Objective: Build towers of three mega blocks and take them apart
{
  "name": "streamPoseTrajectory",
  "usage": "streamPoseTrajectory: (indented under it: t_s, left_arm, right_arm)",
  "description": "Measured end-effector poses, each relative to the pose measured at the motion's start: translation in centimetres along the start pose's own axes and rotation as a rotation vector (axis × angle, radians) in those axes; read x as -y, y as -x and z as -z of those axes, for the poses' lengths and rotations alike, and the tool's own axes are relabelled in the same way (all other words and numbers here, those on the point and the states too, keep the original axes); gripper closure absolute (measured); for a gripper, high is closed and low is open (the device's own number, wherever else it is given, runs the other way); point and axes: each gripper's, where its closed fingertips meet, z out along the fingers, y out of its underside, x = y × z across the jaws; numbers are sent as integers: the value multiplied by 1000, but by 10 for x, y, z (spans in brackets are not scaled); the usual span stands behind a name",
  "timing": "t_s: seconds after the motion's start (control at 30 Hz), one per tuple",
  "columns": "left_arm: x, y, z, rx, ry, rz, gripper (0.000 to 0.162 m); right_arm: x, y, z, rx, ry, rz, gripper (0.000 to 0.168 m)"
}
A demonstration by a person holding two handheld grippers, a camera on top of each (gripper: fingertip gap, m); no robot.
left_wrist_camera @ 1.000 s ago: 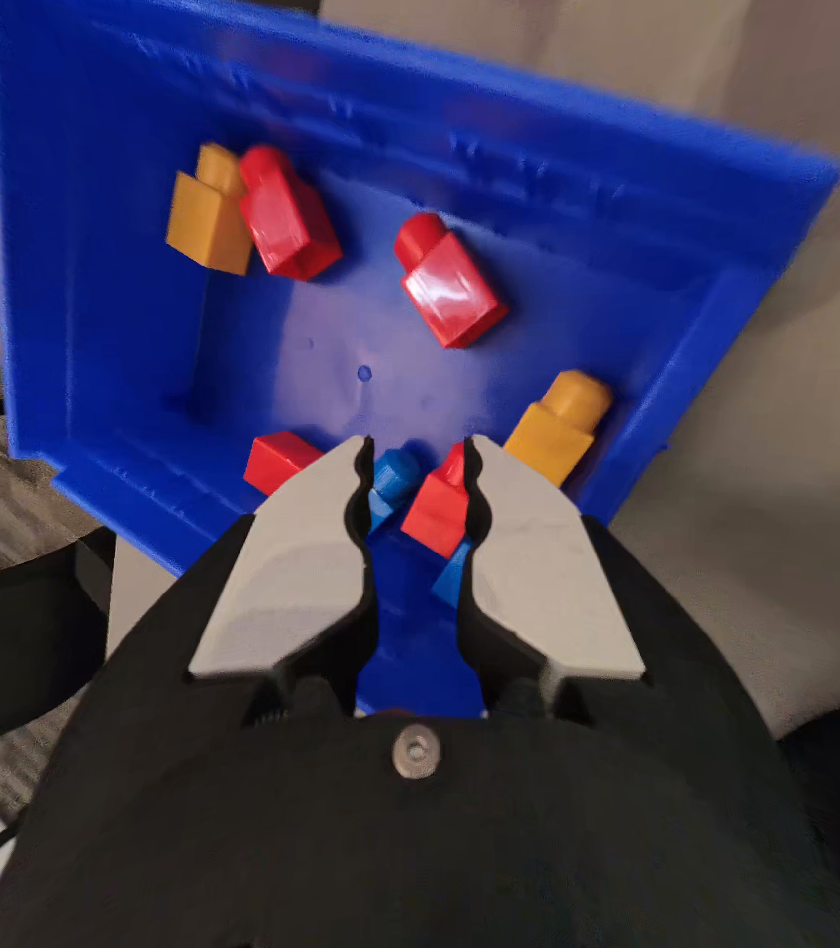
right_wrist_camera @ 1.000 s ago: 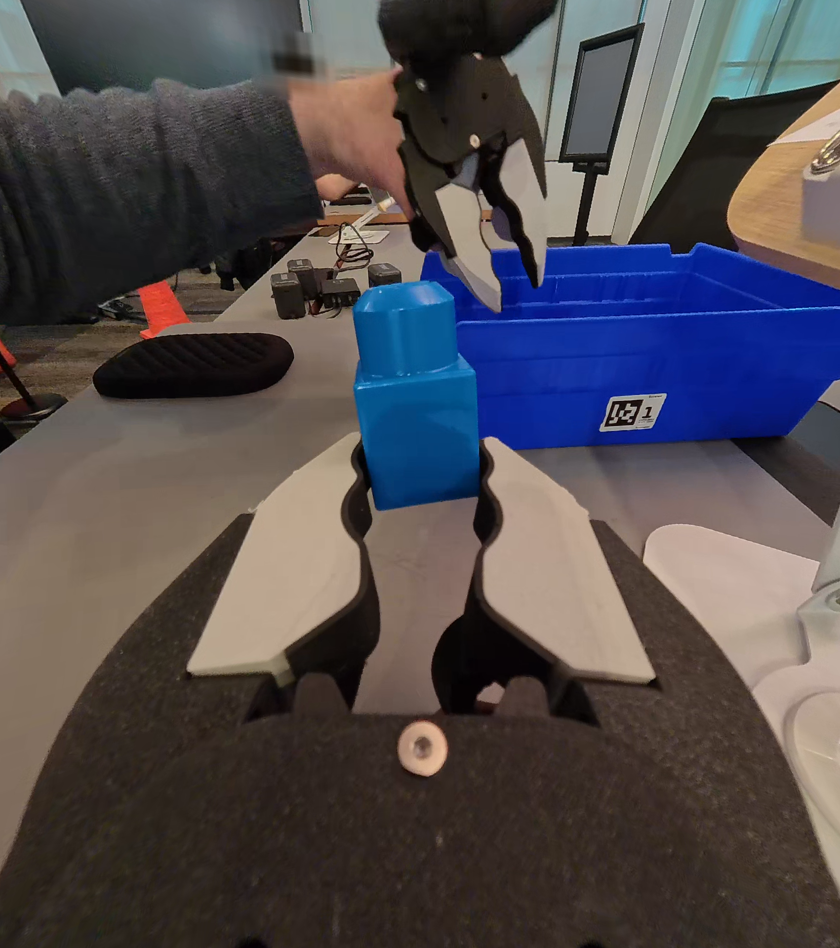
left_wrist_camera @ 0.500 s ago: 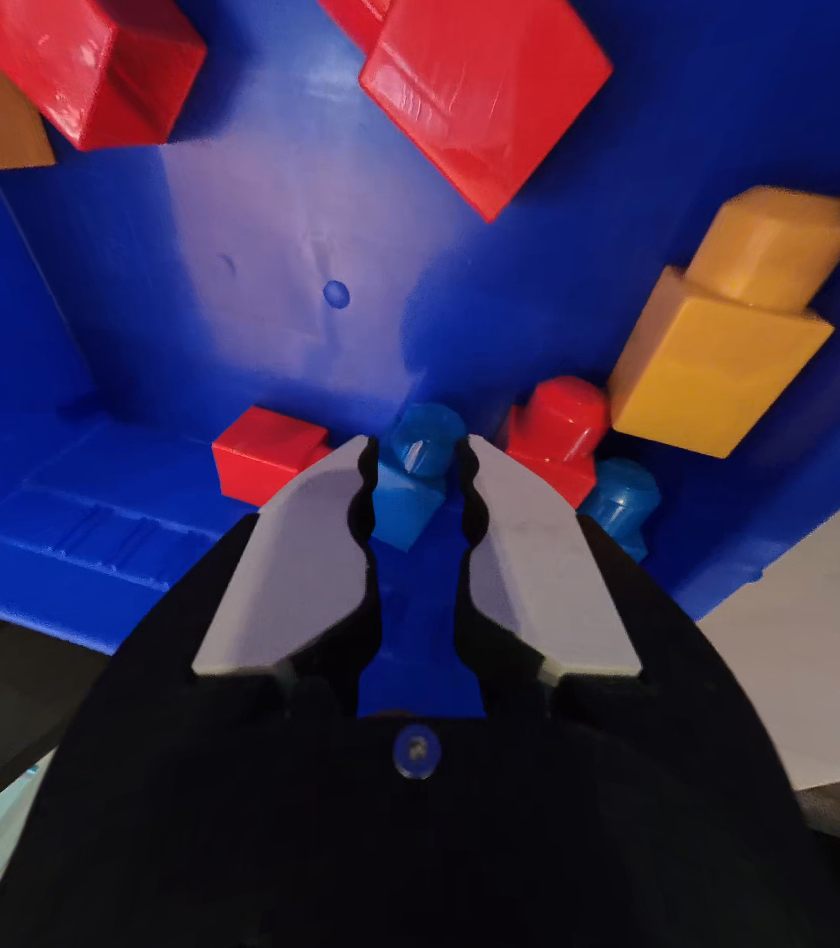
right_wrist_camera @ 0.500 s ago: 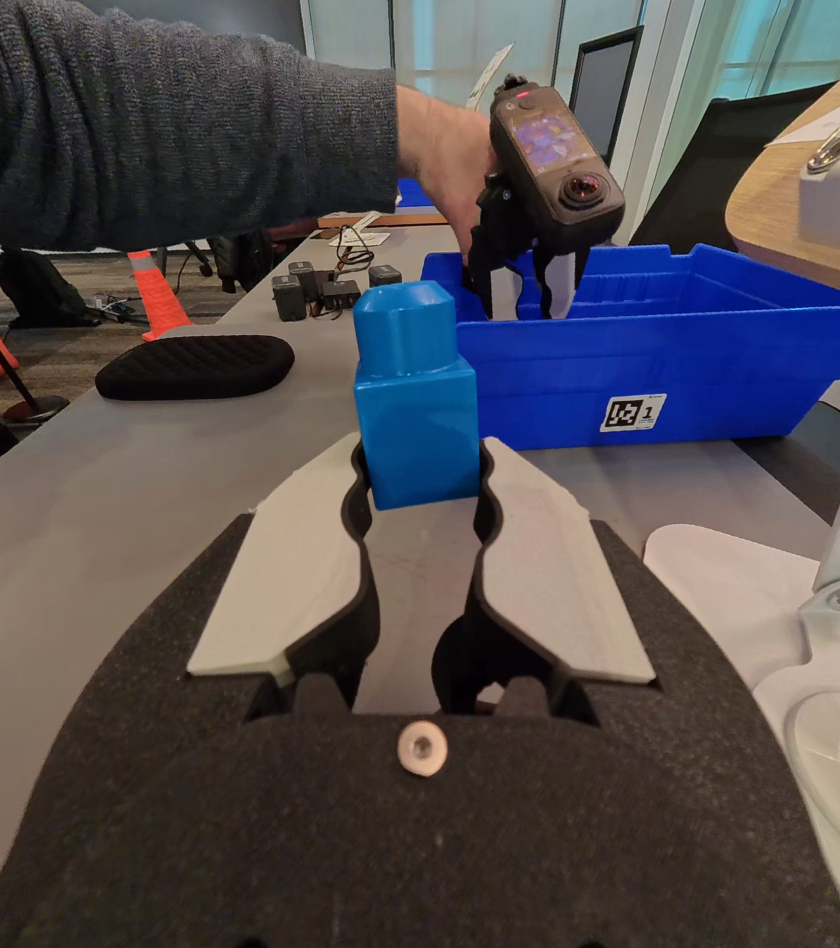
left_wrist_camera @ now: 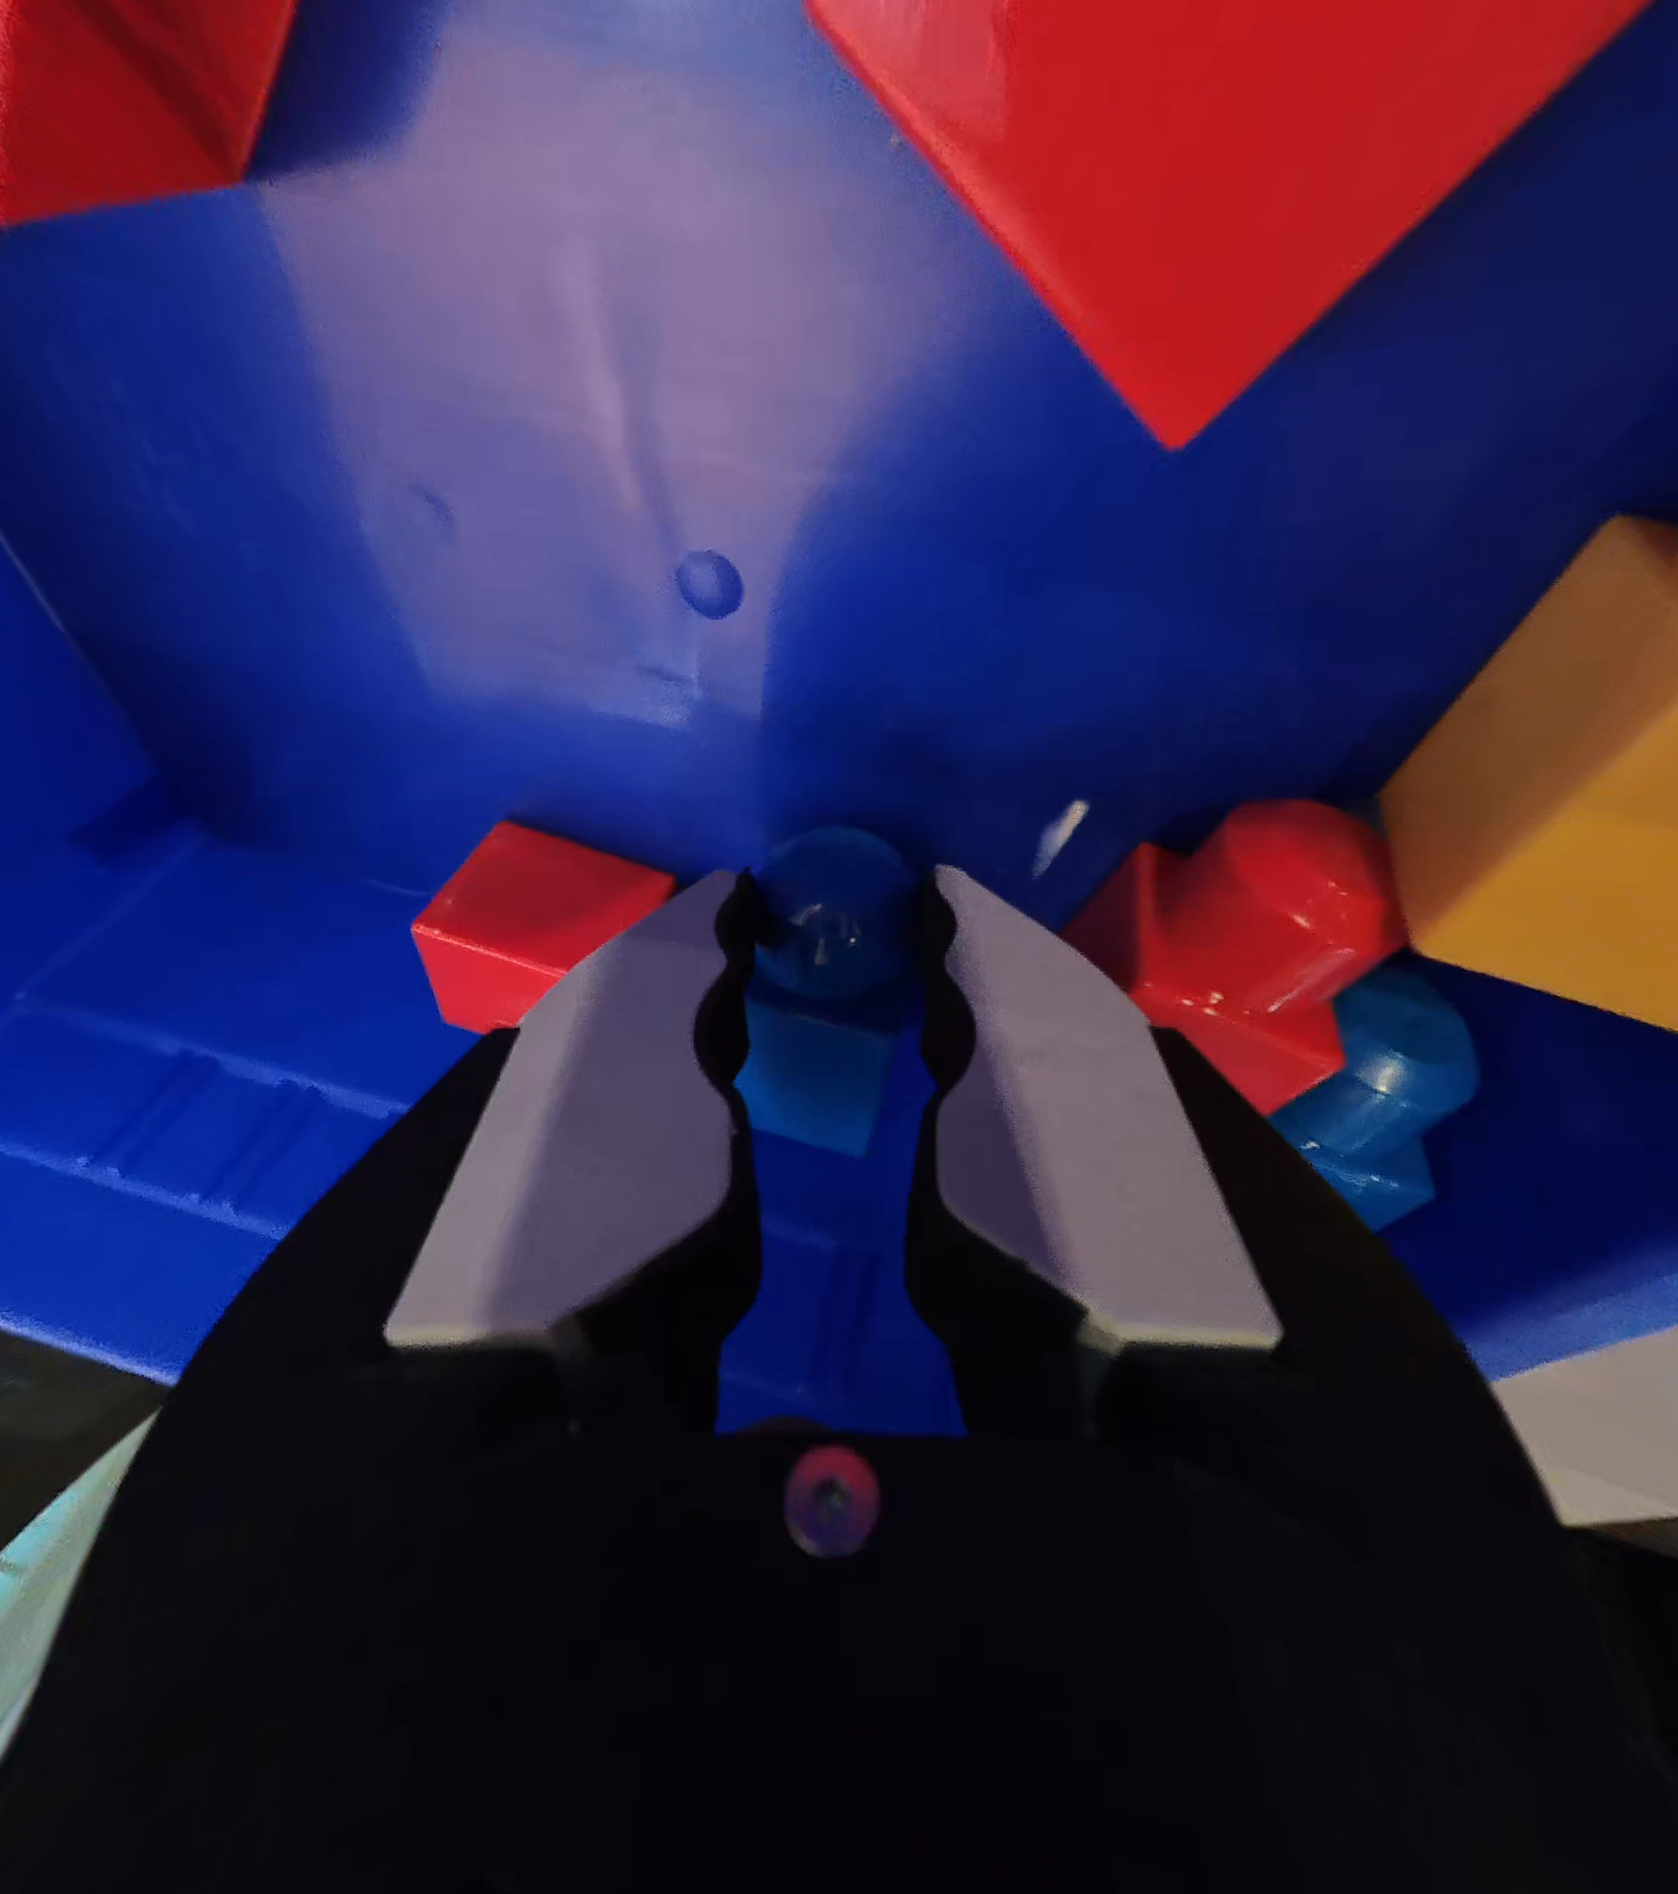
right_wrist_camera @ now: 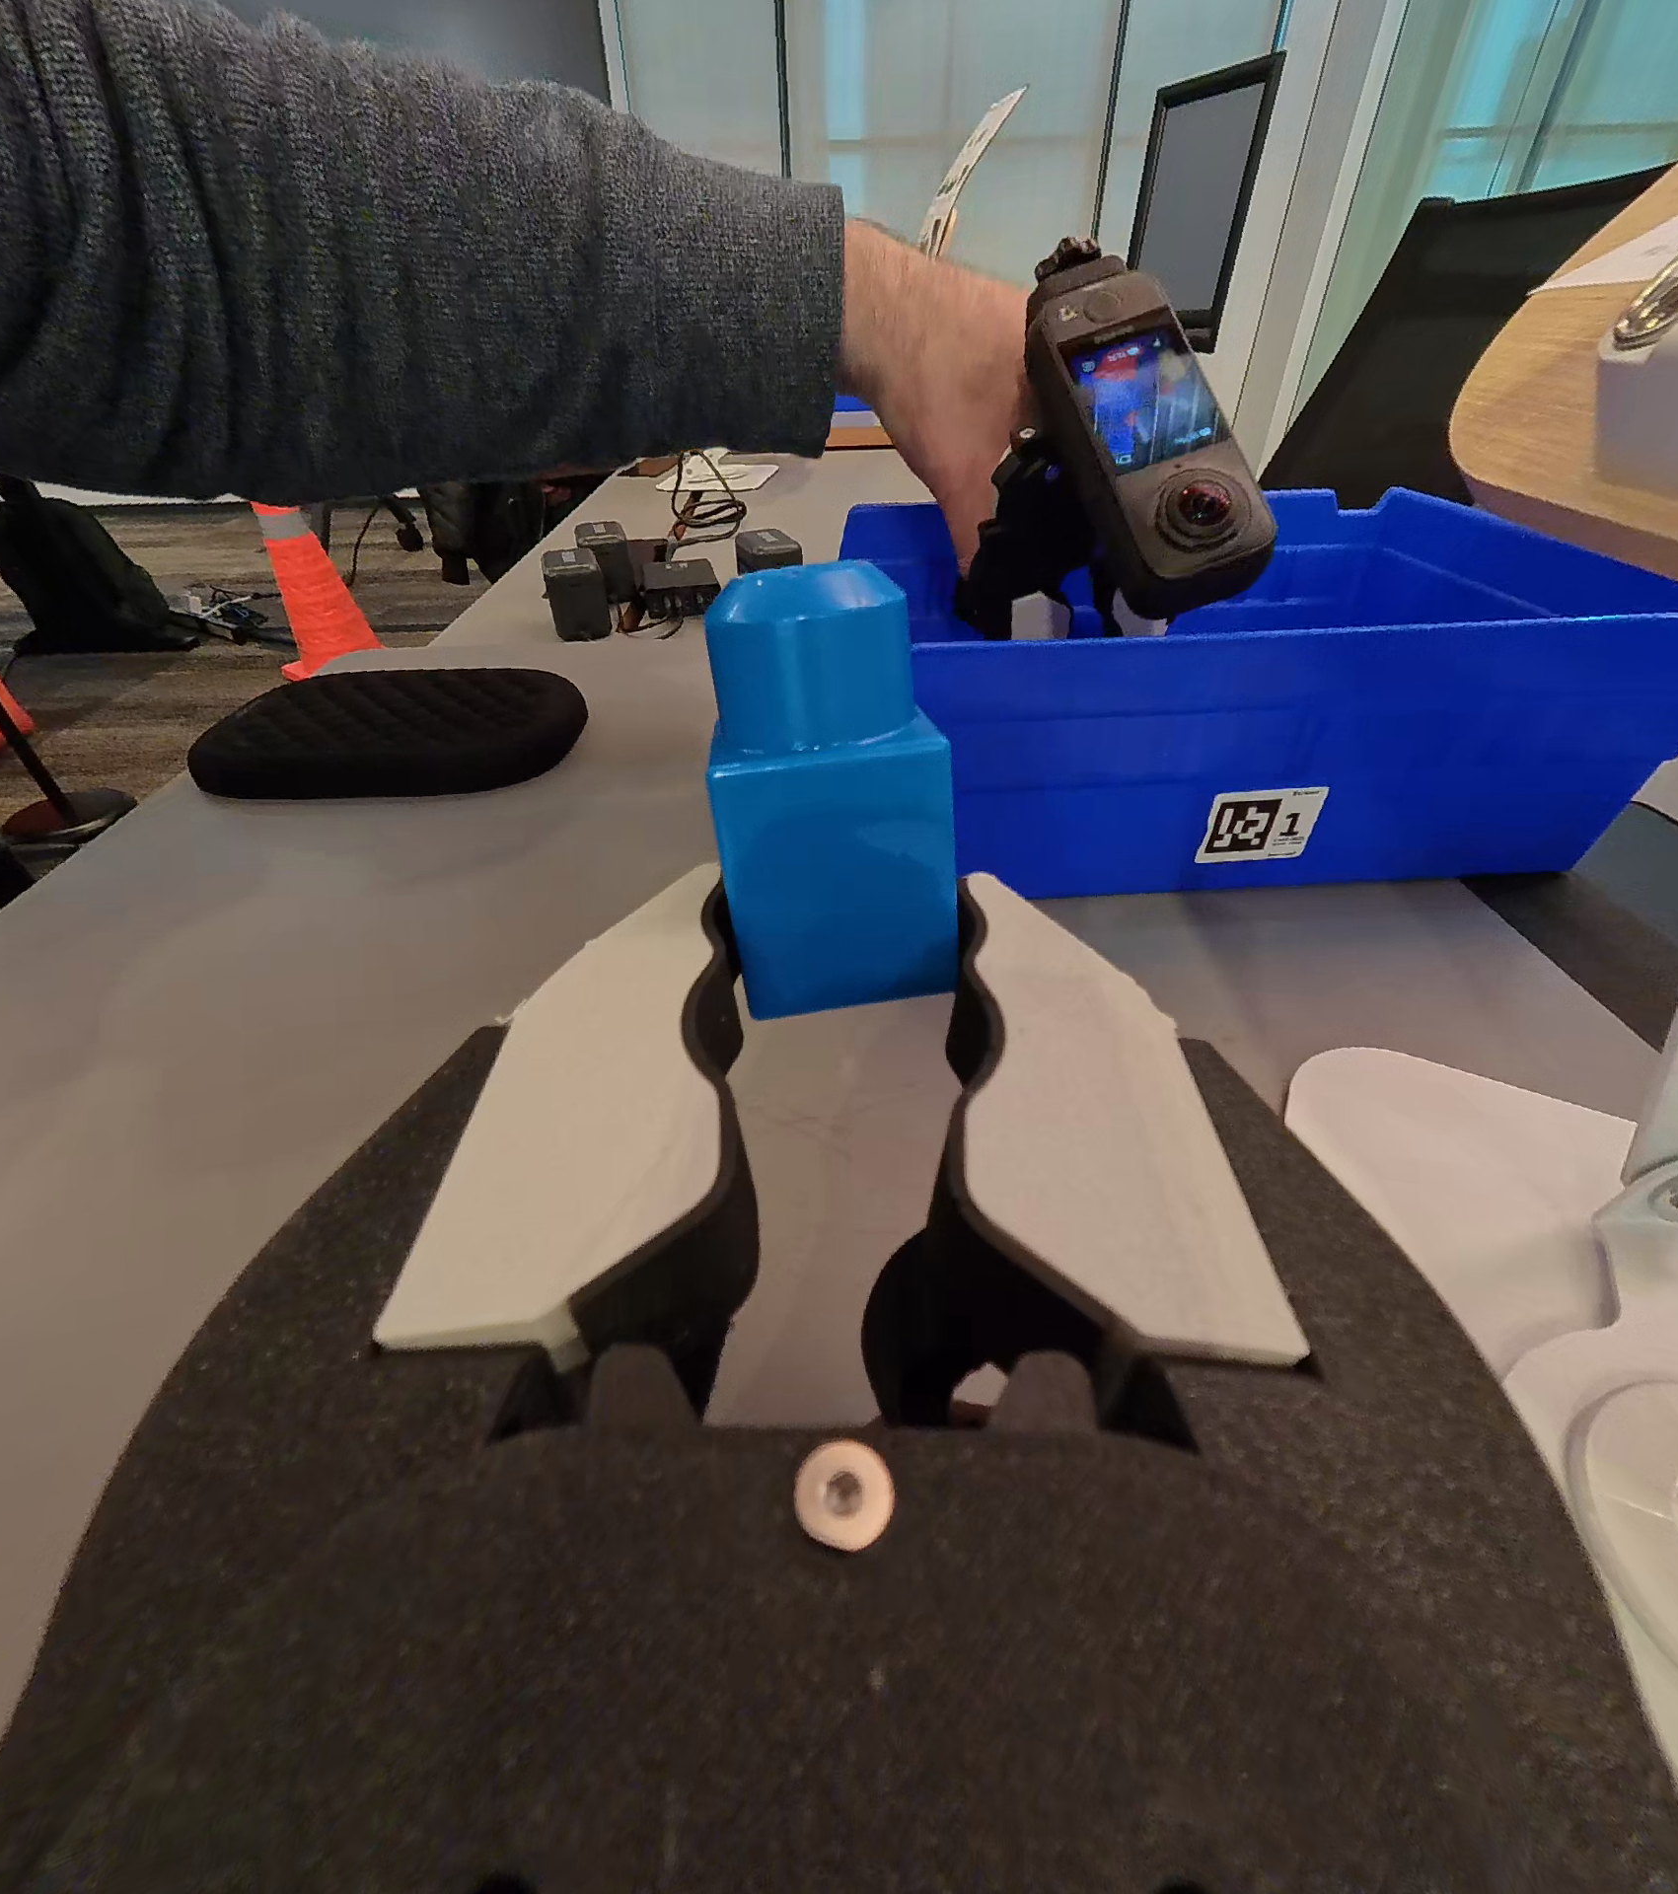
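Right tongs [right_wrist_camera: 840,922] clamped on upright blue block [right_wrist_camera: 829,820] on table [right_wrist_camera: 199,974]. Left tongs [left_wrist_camera: 829,922] parted around blue brick [left_wrist_camera: 814,1015] in bin [left_wrist_camera: 558,359]; risk of snagging red block [left_wrist_camera: 1244,943] at three o'clock.

The large red plastic block [left_wrist_camera: 1224,174] and the orange plastic block [left_wrist_camera: 1613,810] run off the frame; a small blue plastic block [left_wrist_camera: 1378,1107] sits half hidden behind a red one [left_wrist_camera: 1244,953].
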Motion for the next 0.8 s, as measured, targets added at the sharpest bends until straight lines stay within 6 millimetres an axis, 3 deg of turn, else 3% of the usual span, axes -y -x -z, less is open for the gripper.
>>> streamPoseTrajectory:
  t_s: [0.17, 0.4, 0.5, 0.6, 0.8]
  left_arm:
    - [7, 10, 15, 35, -139, 145, 132]
    - [43, 22, 88, 56, -610, 404, 133]
    - [56, 20, 106, -4, -794, 504, 133]
    - [70, 20, 97, -19, -853, 579, 133]
    - [71, 38, 56, 35, -765, 771, 132]
  right_arm:
    - [0, 0, 0, -1, 2, -1, 131]
    - [-2, 0, -1, -2, 12, -1, 131]
    - [-2, 0, -1, -3, 15, 2, 131]
    - [-2, 1, -1, -3, 17, 4, 131]
    - [-2, 1, -1, -3, 16, 5, 131]
